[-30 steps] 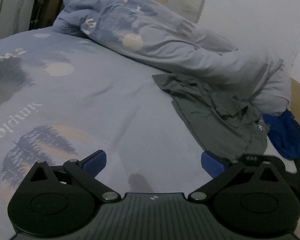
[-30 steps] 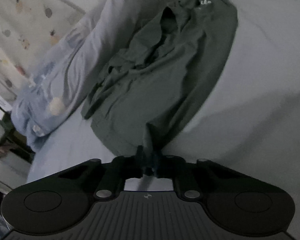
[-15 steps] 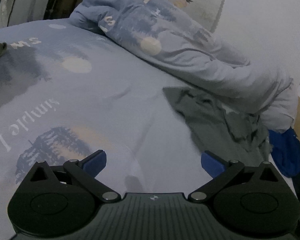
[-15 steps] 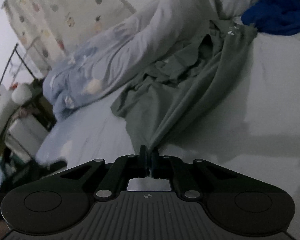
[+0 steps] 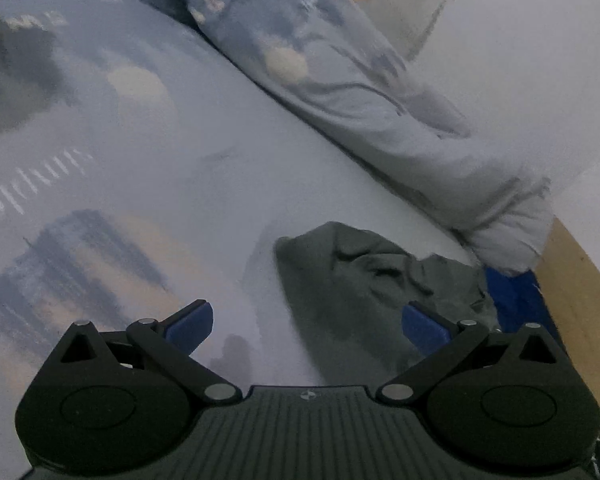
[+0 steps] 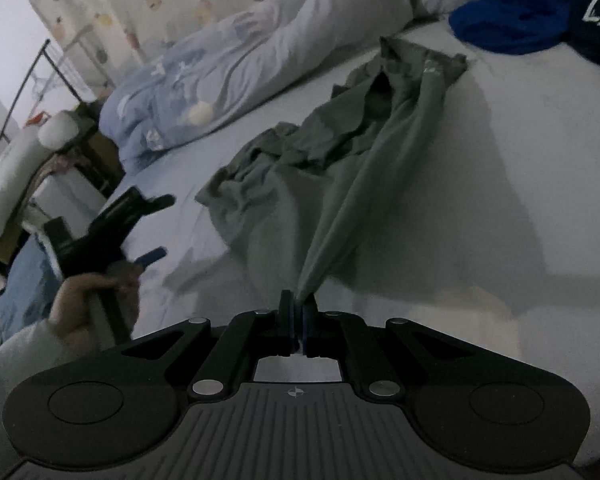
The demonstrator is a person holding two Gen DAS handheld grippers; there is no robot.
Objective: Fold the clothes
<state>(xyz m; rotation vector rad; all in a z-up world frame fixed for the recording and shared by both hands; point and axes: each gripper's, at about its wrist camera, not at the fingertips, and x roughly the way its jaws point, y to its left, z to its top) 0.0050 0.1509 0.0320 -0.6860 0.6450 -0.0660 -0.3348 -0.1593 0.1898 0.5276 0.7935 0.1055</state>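
A crumpled grey-green garment point(image 6: 340, 152) lies across the pale blue bed sheet point(image 6: 520, 168). My right gripper point(image 6: 298, 312) is shut on a near corner of it, and the cloth runs taut from the pinch up to the heap. In the left wrist view the same garment point(image 5: 352, 292) lies just ahead and to the right. My left gripper point(image 5: 306, 322) is open above the sheet, holding nothing. The right wrist view also catches the left gripper point(image 6: 140, 232), held in a person's hand at the left.
A rolled blue-grey duvet point(image 5: 360, 92) runs along the wall side of the bed. A bright blue garment point(image 6: 512, 16) and a dark navy one point(image 6: 596, 28) lie at the far right. A metal rack point(image 6: 40, 76) and cluttered furniture stand beyond the bed's left end.
My right gripper has pulled the garment's corner back toward me, dragging the cloth away from the duvet and stretching it. The left gripper has swung toward the garment and now shows in the right view.
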